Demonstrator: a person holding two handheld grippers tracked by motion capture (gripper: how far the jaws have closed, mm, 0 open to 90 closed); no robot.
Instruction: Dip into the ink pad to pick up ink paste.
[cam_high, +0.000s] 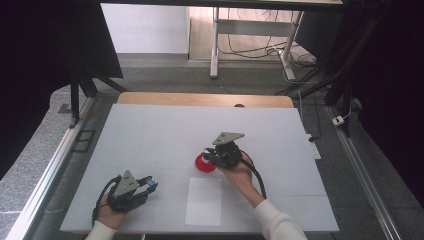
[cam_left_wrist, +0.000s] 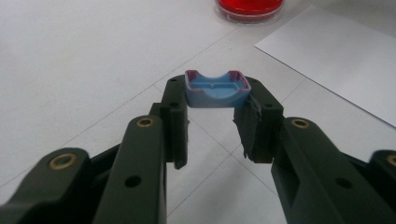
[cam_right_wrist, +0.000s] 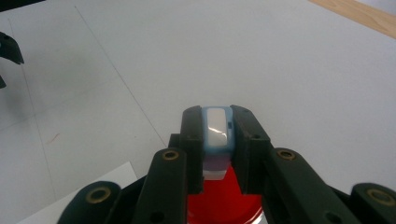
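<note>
Near the table's front left corner, the left gripper clamps a small blue cap between its jaw tips. Just beside the white paper sheet, toward mid-table, the right gripper pinches a blue-and-white stamp over the red dish.

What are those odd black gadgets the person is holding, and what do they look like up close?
Handheld grippers. The left gripper and right gripper are black, each topped by a grey three-cornered plate and trailing a black cable. Their fingers are black, with brass-coloured pins. The person wears white sleeves.
</note>
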